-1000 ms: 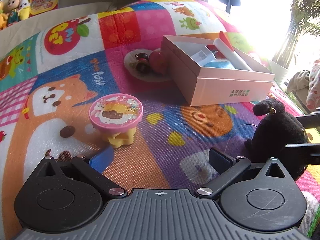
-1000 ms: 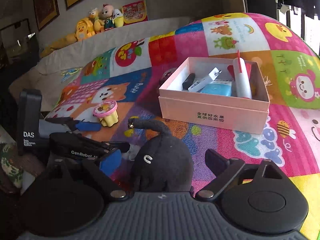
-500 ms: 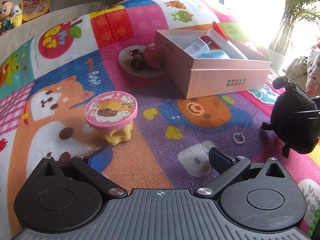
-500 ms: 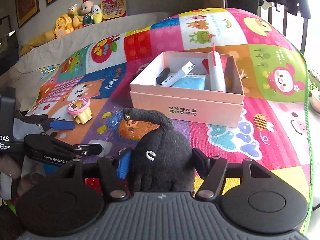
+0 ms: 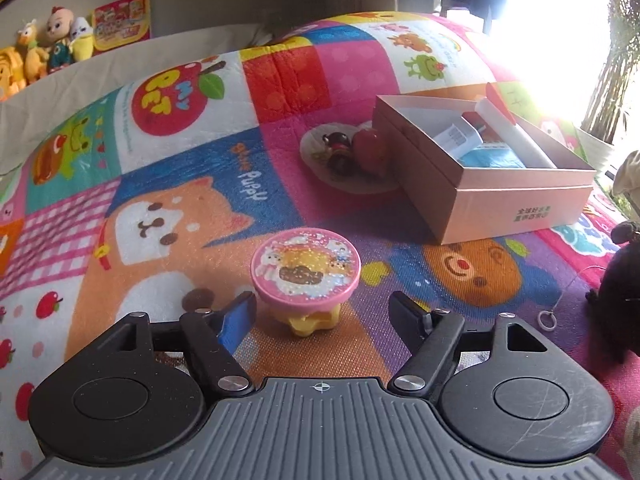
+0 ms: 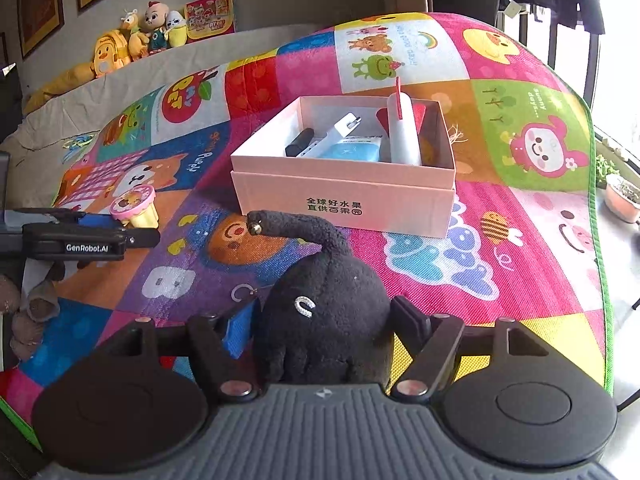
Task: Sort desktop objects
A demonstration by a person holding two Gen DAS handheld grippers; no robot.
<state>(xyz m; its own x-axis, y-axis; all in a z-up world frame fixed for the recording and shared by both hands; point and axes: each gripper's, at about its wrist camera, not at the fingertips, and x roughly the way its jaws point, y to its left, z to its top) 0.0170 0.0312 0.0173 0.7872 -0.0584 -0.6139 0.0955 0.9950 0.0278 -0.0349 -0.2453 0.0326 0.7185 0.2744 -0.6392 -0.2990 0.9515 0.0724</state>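
Patterned play mat [image 5: 168, 184]; your left claw [image 5: 324, 312] is closing around the pink-lidded toy [image 5: 306, 270], centre it; right claw [image 6: 324, 320], easing open, holds the black plush [image 6: 324, 308].

You can read "GenRobot.AI" on the left gripper [image 6: 138, 226], "全球好水果" on the box [image 6: 344, 204], "Puppy" on the mat [image 5: 252, 184].

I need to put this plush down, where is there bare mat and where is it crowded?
Bare mat lies in front of the pink box and to its right. Crowded: inside the box, the plate touching it, and around the pink toy.
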